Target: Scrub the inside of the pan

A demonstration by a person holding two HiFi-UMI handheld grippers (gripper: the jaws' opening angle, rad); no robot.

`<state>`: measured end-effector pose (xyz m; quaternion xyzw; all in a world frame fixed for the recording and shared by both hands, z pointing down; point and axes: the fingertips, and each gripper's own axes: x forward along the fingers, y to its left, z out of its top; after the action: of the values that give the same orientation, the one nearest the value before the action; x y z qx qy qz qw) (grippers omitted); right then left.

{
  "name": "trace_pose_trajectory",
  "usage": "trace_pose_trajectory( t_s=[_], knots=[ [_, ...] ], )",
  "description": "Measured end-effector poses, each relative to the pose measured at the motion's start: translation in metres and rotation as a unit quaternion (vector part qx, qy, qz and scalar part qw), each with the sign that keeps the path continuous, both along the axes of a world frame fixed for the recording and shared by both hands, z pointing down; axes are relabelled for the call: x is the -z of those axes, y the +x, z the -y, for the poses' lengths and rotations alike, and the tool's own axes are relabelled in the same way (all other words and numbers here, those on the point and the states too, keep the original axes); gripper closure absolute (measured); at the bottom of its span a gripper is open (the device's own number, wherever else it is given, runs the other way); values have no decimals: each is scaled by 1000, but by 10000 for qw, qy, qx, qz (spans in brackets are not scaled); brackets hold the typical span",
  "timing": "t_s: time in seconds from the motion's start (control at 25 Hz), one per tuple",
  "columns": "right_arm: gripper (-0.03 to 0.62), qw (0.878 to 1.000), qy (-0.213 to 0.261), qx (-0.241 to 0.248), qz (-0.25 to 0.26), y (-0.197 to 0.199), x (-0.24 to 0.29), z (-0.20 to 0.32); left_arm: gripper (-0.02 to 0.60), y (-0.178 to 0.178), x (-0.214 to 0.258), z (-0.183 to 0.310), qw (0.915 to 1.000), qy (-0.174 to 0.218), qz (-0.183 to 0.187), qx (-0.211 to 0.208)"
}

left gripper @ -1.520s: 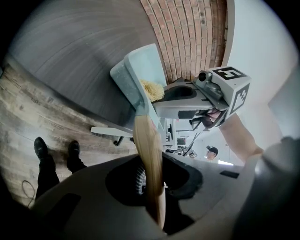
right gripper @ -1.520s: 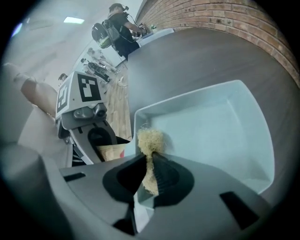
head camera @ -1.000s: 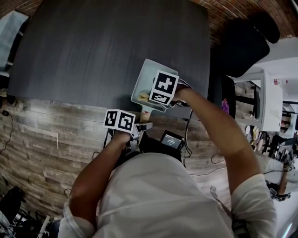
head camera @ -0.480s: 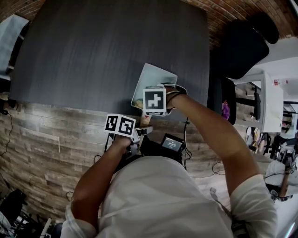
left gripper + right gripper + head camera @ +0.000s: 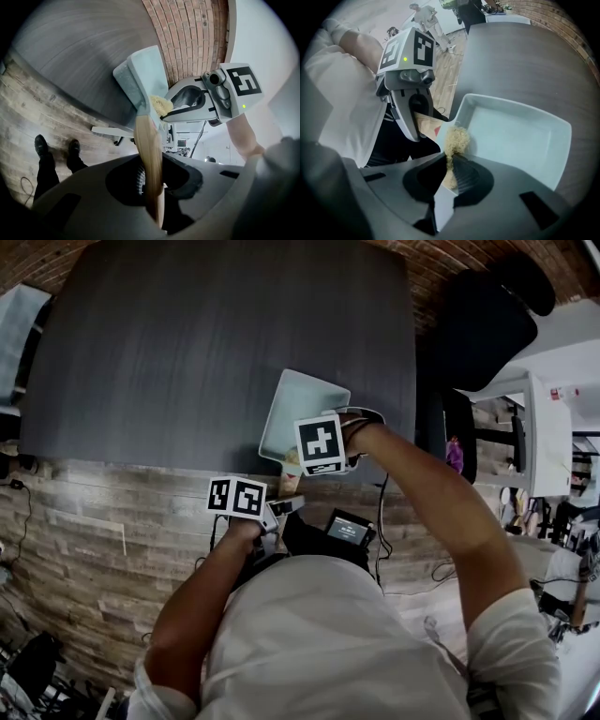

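Observation:
A pale blue-grey rectangular pan (image 5: 302,409) hangs over the near edge of the dark table (image 5: 187,352). Its wooden handle (image 5: 148,145) runs back between the jaws of my left gripper (image 5: 149,165), which is shut on it. In the head view the left gripper (image 5: 279,506) is below the pan. My right gripper (image 5: 451,164) is shut on a golden fibrous scrubber (image 5: 456,138), and the scrubber presses on the pan's (image 5: 520,136) near inner wall. From above, the right gripper (image 5: 322,448) covers the pan's near corner.
A black chair (image 5: 483,324) stands past the table's right end, with a white shelf unit (image 5: 544,442) beside it. Wood-plank floor (image 5: 84,549) lies below the table edge. A small screen device (image 5: 347,526) sits at the person's waist.
The right gripper has drawn back from the pan's middle toward its near corner, turning its cube. The left gripper and the pan have barely moved.

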<state>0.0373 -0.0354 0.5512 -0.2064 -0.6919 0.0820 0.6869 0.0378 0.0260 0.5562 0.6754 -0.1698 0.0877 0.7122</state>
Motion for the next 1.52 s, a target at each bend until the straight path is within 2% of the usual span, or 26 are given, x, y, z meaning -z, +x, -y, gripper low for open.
trace_pose_trajectory(
  t_s=[0.08, 0.16, 0.28, 0.36, 0.44, 0.56, 0.72, 0.8, 0.92, 1.04, 1.16, 1.28, 1.52],
  knots=[
    [549, 9993, 142, -270, 215, -3, 2, 4, 492, -2, 0, 0, 10000, -12, -7, 28],
    [548, 9947, 332, -765, 603, -6, 8, 11, 492, -2, -1, 0, 10000, -16, -15, 52],
    [548, 9756, 683, -1688, 1225, 0, 18, 25, 492, -3, -2, 1, 9999, -28, -43, 122],
    [548, 9528, 925, -2424, 1579, 11, 26, 39, 492, -2, -1, 2, 9998, -37, -49, 163],
    [548, 9234, 1131, -3156, 1868, 25, 36, 57, 492, 0, -1, 3, 9998, -44, -52, 201],
    [548, 8821, 1508, -3937, 2103, 48, 47, 86, 492, 1, 0, 4, 9996, -70, -66, 259],
    [546, 8497, 2105, -4488, 1799, 88, 41, 119, 493, 2, 1, 4, 9993, -165, -121, 317],
    [546, 8336, 2251, -4783, 1602, 104, 33, 135, 494, 2, 2, 5, 9992, -191, -128, 321],
    [546, 8091, 2334, -5219, 1357, 118, 23, 153, 494, 2, 4, 7, 9992, -164, -115, 335],
    [545, 7891, 2205, -5623, 1120, 123, 13, 162, 494, 2, 6, 6, 9993, -152, -143, 324],
    [545, 7804, 2005, -5847, 948, 120, 6, 167, 494, 3, 9, 5, 9995, -127, -196, 194],
    [545, 7834, 1789, -5887, 875, 111, 0, 164, 494, 6, 13, 2, 9996, -123, -253, 54],
    [546, 7854, 1475, -5917, 1065, 100, -3, 151, 495, 7, 11, -6, 9995, -140, -161, -240]
  ],
)
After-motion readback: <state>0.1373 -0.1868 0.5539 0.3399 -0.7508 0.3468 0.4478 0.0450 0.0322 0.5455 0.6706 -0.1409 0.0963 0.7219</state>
